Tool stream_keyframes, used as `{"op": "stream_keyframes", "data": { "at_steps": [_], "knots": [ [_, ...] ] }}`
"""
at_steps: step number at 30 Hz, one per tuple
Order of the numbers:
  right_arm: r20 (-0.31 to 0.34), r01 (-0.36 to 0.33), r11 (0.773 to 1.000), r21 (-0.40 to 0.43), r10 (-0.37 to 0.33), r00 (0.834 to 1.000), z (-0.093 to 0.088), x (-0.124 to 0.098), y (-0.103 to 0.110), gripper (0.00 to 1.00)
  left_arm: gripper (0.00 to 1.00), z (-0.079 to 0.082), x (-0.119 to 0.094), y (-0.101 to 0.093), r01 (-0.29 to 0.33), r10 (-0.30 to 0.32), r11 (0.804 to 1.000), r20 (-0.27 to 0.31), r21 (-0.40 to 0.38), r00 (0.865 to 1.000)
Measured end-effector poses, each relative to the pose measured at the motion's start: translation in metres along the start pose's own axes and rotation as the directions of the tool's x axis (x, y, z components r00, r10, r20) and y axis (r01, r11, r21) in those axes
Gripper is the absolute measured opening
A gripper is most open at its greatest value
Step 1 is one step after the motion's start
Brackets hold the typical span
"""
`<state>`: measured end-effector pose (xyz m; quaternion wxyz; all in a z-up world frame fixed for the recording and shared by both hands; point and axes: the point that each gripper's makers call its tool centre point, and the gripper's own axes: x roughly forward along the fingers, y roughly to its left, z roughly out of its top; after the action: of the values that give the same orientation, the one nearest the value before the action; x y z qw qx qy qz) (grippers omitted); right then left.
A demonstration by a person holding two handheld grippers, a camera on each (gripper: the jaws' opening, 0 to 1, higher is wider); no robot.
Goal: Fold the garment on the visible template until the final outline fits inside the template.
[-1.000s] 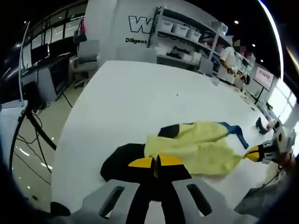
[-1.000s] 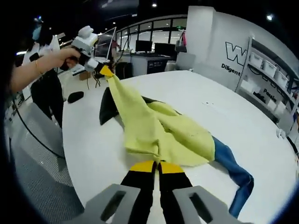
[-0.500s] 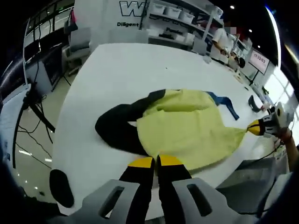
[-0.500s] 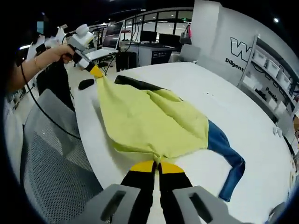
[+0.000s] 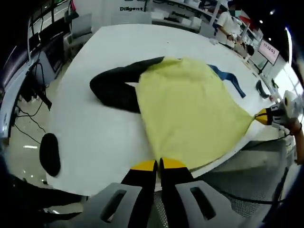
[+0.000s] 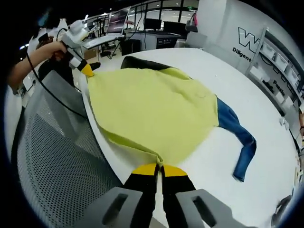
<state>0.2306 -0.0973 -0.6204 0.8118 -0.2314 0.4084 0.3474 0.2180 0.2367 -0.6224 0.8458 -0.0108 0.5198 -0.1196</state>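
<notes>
step: spreading the garment [image 6: 156, 111] flat on the white table [image 5: 95, 137], no fold made yet
left gripper [image 5: 158, 166]: jaws clamped on one hem corner
right gripper [image 6: 159, 170]: jaws clamped on the other hem corner, both at the table's near edge
garment: yellow body, soft knit, one black sleeve [image 5: 116, 85], one blue sleeve [image 6: 235, 133]
template: can't tell where it lies
next: probably lay the hem down, release, then fold sleeves inward
</notes>
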Motion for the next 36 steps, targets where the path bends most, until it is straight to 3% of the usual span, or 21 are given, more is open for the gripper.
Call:
{"op": "stream_keyframes", "data": {
  "at_steps": [2,4,6,7,14,20,24,29,32,33,36],
  "knots": [
    [-0.006,-0.003,1.0,0.006,0.003,1.0,-0.003,0.001,0.0,0.0,0.04,-0.007,0.003,-0.002,-0.012,0.012,1.0,-0.009,-0.001,1.0],
    [-0.019,-0.025,0.999,0.032,0.025,1.0,-0.009,0.002,0.004,0.0,0.04,-0.023,0.01,-0.001,-0.037,0.039,0.999,-0.058,0.019,0.998],
    [-0.038,-0.037,0.999,0.033,0.038,0.999,-0.014,0.004,0.006,0.0,0.04,-0.027,0.011,0.0,-0.054,0.057,0.998,-0.073,0.035,0.996],
    [-0.079,-0.051,0.998,0.036,0.054,0.995,-0.022,0.005,0.009,0.0,0.04,-0.029,0.012,0.002,-0.071,0.075,0.996,-0.077,0.052,0.994],
    [-0.137,-0.088,0.994,0.067,0.097,0.986,-0.038,0.013,0.016,0.0,0.05,-0.039,0.018,0.008,-0.112,0.122,0.99,-0.128,0.083,0.984],
    [-0.203,-0.099,0.988,0.117,0.122,0.972,-0.054,0.017,0.021,0.0,0.03,-0.052,0.018,0.018,-0.161,0.179,0.981,-0.176,0.109,0.968],
    [-0.217,-0.096,0.991,0.094,0.115,0.969,-0.058,0.018,0.021,0.0,0.03,-0.058,0.018,0.024,-0.196,0.229,0.966,-0.201,0.17,0.952],
    [-0.214,-0.119,0.982,0.145,0.149,0.965,-0.056,0.016,0.027,0.05,0.03,-0.054,0.016,0.026,-0.201,0.227,0.968,-0.183,0.152,0.957],
    [-0.202,-0.131,0.977,0.166,0.164,0.966,-0.052,0.01,0.027,0.12,0.07,-0.046,0.013,0.021,-0.169,0.181,0.982,-0.151,0.088,0.972],
    [-0.178,-0.129,0.975,0.184,0.162,0.971,-0.046,0.008,0.025,0.15,0.09,-0.038,0.011,0.019,-0.151,0.158,0.986,-0.115,0.066,0.981],
    [-0.09,-0.132,0.96,0.248,0.158,0.983,-0.025,0.004,0.018,0.28,0.21,-0.006,0.001,0.023,-0.148,0.148,0.988,-0.001,0.036,0.989]
  ]
}}
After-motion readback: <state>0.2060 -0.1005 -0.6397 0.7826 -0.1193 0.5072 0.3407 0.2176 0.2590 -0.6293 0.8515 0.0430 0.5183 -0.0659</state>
